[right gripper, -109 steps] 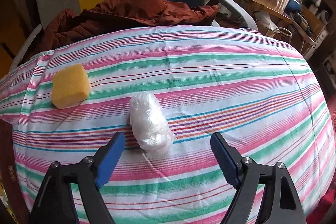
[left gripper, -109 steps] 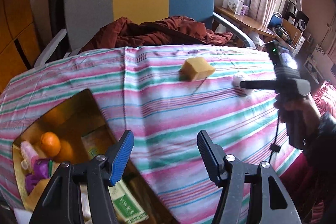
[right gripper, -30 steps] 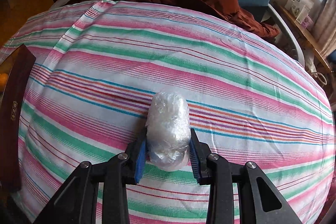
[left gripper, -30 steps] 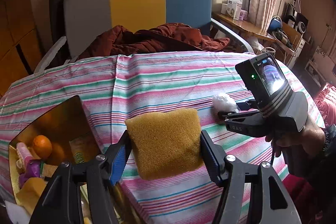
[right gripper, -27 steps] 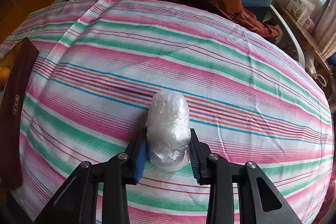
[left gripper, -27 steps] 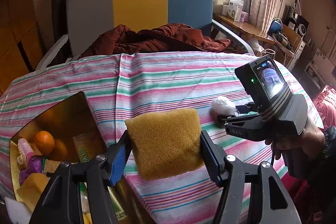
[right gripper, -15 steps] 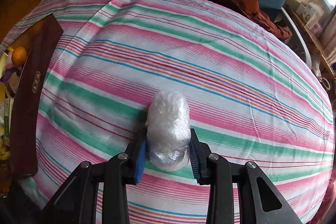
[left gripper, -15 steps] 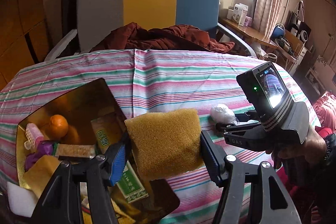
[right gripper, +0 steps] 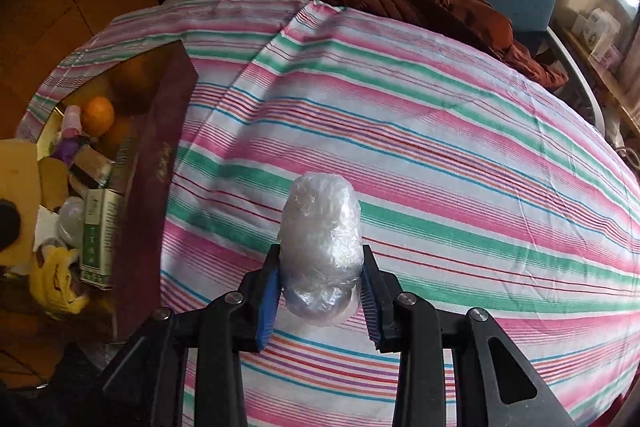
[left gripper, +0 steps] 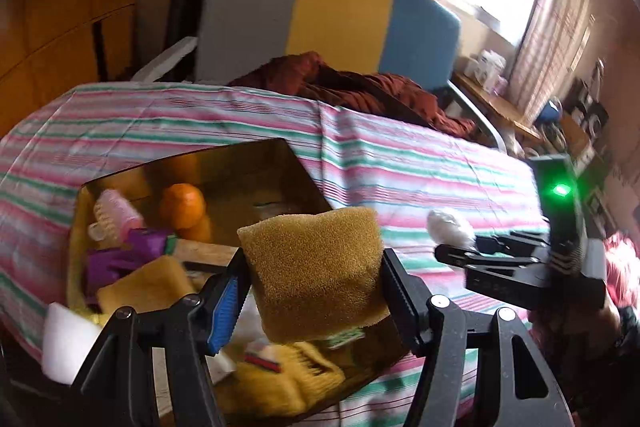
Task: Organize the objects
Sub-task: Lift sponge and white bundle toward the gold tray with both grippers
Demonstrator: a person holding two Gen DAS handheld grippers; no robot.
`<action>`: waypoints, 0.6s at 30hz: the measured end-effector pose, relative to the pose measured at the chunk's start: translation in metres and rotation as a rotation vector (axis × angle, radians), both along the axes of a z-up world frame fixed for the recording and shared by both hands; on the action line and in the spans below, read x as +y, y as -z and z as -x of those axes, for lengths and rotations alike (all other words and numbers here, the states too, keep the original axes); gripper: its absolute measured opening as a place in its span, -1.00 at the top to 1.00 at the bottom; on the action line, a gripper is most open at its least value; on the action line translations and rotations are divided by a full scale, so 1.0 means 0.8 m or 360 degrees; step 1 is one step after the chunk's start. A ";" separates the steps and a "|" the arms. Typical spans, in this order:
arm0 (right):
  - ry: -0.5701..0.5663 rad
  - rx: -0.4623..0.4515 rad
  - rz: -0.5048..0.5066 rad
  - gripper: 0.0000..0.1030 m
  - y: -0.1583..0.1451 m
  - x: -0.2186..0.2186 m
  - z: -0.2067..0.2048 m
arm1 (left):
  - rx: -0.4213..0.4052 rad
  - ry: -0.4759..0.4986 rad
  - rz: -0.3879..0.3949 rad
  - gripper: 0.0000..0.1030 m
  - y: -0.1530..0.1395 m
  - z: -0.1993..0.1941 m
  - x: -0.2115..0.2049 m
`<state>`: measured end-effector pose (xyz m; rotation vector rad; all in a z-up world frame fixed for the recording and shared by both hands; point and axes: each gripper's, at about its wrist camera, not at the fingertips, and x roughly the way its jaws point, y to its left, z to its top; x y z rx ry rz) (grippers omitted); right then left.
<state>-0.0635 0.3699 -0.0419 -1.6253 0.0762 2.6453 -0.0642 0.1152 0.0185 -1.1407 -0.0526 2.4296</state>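
My left gripper (left gripper: 310, 291) is shut on a yellow-brown sponge (left gripper: 316, 267) and holds it above the open gold-lined box (left gripper: 256, 163) at the left of the striped table. The box holds an orange (left gripper: 182, 201), a pink roller (left gripper: 116, 213), a purple item, yellow cloth and small cartons. My right gripper (right gripper: 320, 291) is shut on a clear crumpled plastic-wrap bundle (right gripper: 322, 243), held over the striped tablecloth (right gripper: 440, 155) to the right of the box (right gripper: 156, 143). In the left wrist view the right gripper (left gripper: 460, 247) with its white bundle (left gripper: 448, 227) shows at the right.
A grey, yellow and blue chair (left gripper: 320, 19) stands behind the table with a rust-red garment (left gripper: 360, 87) on its seat. A wooden side shelf with small boxes (left gripper: 492, 67) runs under the window at the right. A person's hand holds the right gripper's handle.
Both grippers have travelled left toward the box with their loads. The sponge now hangs over the box's contents, and the box has come into the right wrist view.
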 end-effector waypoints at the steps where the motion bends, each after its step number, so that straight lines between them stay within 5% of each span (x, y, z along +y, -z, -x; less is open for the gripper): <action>1: -0.0013 0.0030 0.0016 0.30 -0.009 -0.008 -0.001 | -0.0012 -0.0052 -0.0031 -0.25 -0.002 0.004 -0.020; 9: -0.0221 0.0192 0.0113 0.30 -0.047 -0.100 0.002 | -0.0046 -0.0352 -0.0161 -0.25 0.000 0.015 -0.141; 18: -0.0393 0.0194 0.0149 0.30 -0.040 -0.175 0.019 | -0.0140 -0.0272 -0.0275 -0.25 0.014 0.025 -0.136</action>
